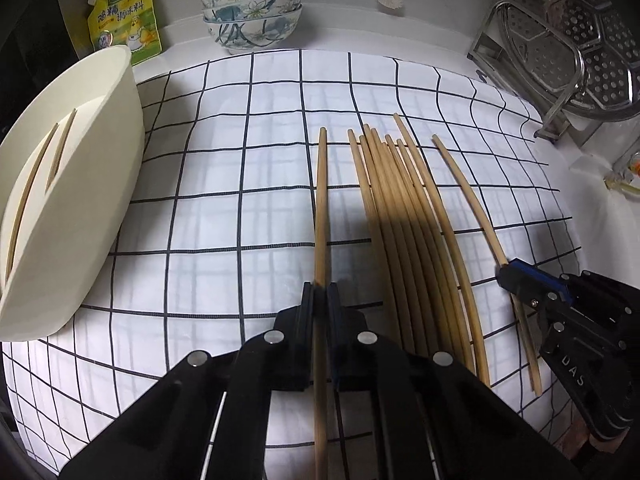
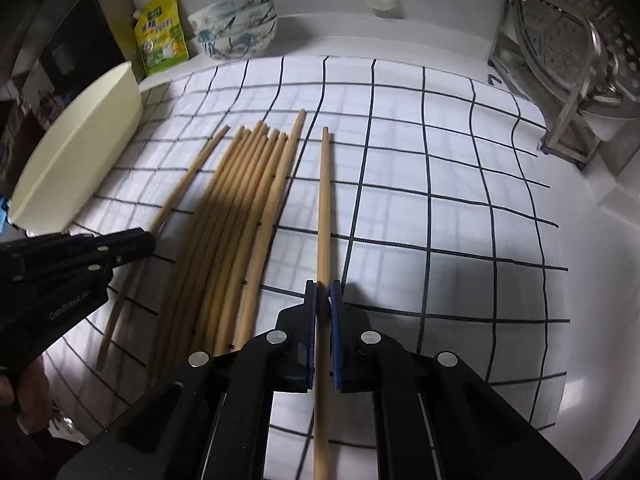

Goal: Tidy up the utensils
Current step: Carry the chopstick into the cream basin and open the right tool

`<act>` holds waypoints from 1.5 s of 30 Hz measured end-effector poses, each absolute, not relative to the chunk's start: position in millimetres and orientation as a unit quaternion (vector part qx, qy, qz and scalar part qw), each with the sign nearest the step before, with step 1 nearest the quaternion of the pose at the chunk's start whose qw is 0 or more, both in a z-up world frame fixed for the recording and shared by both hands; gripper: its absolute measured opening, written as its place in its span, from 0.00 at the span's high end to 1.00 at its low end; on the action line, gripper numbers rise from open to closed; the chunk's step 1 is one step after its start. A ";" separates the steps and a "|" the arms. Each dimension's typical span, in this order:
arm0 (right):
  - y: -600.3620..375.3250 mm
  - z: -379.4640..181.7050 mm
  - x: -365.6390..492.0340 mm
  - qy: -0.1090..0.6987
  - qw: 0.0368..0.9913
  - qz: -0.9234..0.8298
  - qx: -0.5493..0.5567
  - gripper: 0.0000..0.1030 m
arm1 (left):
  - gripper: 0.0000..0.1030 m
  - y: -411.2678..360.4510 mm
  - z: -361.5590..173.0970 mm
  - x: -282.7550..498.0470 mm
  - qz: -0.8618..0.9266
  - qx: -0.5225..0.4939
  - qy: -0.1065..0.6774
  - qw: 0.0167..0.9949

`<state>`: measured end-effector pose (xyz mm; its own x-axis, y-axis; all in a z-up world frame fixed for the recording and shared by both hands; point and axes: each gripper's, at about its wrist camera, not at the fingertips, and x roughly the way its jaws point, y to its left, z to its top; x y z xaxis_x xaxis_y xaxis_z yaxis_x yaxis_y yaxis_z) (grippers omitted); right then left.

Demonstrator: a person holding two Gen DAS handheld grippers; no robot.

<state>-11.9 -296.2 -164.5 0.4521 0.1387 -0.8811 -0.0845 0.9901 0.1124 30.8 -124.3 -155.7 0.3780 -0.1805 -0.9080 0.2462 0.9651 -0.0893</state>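
Both tongs are clenched: left tongs (image 1: 321, 286) on one chopstick (image 1: 321, 200), right tongs (image 2: 323, 283) apparently on another chopstick (image 2: 325, 200).

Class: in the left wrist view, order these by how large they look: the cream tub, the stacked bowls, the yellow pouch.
1. cream tub, though nearest the camera
2. stacked bowls
3. yellow pouch

Bowls and pouch look close in size.

A white counter (image 1: 592, 216) carried a checked cloth (image 1: 224, 168); on the cloth lay wooden chopsticks (image 1: 404, 208) and a cream tub (image 1: 80, 200), with stacked bowls (image 1: 252, 12) behind.
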 end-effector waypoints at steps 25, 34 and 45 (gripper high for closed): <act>-82.9 -50.1 94.8 0.438 0.872 0.213 0.051 0.94 | 0.93 73.0 -25.8 77.1 -0.046 -0.019 0.431 0.901; 6.2 -85.8 129.2 0.489 0.840 0.233 0.035 0.94 | 0.93 135.9 -61.9 102.8 -0.014 -0.024 0.464 0.886; 9.1 -124.4 138.7 0.534 0.824 0.187 0.045 0.94 | 0.93 152.4 -102.5 114.5 -0.024 -0.023 0.506 0.862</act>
<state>138.7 9.1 -124.4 0.3609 0.3556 -0.8622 -0.2591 0.9263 0.2736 114.5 152.4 -102.5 0.4869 -0.0651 -0.8710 0.0187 0.9978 -0.0641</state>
